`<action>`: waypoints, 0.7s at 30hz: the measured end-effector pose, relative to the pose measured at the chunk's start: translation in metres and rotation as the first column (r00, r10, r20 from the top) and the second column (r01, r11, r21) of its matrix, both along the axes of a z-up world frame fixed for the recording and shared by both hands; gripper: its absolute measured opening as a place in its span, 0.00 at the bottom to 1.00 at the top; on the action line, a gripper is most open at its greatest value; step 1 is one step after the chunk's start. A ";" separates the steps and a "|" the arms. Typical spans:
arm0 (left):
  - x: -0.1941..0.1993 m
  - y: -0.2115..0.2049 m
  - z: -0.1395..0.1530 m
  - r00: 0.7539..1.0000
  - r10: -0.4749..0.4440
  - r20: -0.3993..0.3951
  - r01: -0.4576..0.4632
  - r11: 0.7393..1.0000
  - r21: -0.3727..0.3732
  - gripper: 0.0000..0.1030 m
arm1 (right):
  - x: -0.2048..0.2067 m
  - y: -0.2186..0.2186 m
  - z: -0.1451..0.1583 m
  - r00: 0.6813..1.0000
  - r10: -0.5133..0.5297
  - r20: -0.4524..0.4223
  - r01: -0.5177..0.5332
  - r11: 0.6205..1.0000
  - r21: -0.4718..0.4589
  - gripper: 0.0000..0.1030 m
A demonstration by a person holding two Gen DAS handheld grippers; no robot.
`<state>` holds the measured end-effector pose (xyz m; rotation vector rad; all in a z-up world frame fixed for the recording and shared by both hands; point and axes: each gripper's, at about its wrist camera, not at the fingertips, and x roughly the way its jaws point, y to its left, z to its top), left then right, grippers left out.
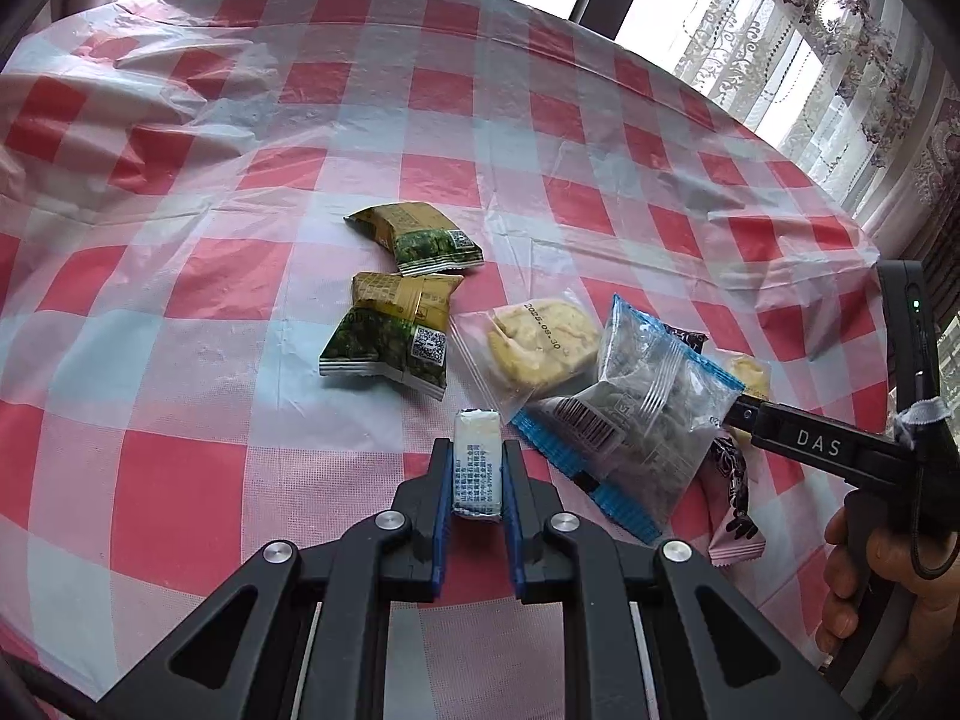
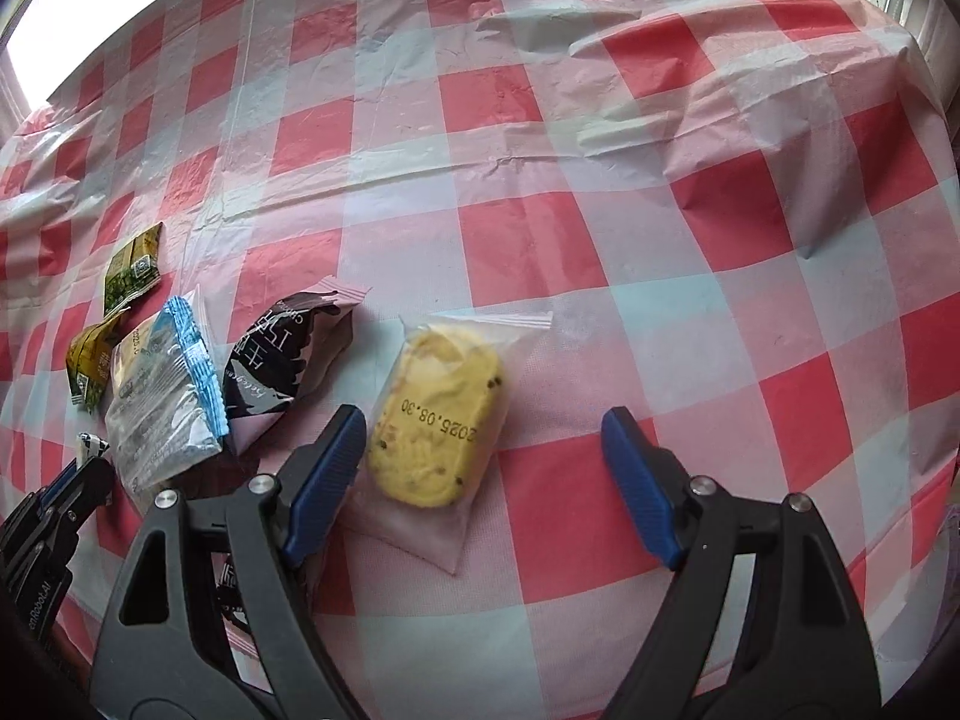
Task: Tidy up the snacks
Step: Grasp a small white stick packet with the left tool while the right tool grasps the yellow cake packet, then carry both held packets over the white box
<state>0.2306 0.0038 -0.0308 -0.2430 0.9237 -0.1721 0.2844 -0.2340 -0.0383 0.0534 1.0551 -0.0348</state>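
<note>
My left gripper [image 1: 477, 450] is shut on a small white wrapped candy bar [image 1: 477, 462], held low over the checked tablecloth. Ahead of it lie two green-and-gold snack packs [image 1: 420, 237] [image 1: 393, 336], a clear bag with a yellow cake [image 1: 531, 345], and a clear blue-edged packet [image 1: 636, 414]. My right gripper [image 2: 483, 432] is open and empty. Another clear-bagged yellow cake [image 2: 435, 414] lies between its fingers, close to the left one. A black-and-pink packet [image 2: 282, 366] lies left of it.
The red-and-white checked plastic tablecloth [image 1: 240, 180] is wrinkled at the far left and right. The table's edge and lace curtains [image 1: 840, 60] are at the right. The right gripper's body [image 1: 840, 450] reaches in beside the blue-edged packet.
</note>
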 end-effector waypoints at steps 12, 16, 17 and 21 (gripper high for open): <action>-0.013 0.000 0.010 1.000 0.002 0.011 -0.002 1.000 -0.024 0.15 | -0.024 -0.025 0.003 0.999 0.032 0.042 -0.031 0.999 -0.015 0.41; -0.021 -0.005 0.015 1.000 0.001 0.013 0.000 0.999 -0.035 0.15 | -0.034 -0.031 0.005 0.999 0.035 0.040 -0.034 0.999 -0.005 0.40; -0.024 -0.006 0.017 1.000 0.000 0.015 0.000 0.999 -0.038 0.15 | -0.039 -0.034 0.005 0.999 0.036 0.038 -0.036 0.999 -0.001 0.40; -0.037 -0.015 0.025 1.000 -0.005 0.023 0.006 0.999 -0.044 0.15 | -0.056 -0.045 0.009 0.999 0.031 0.032 -0.031 0.999 0.014 0.40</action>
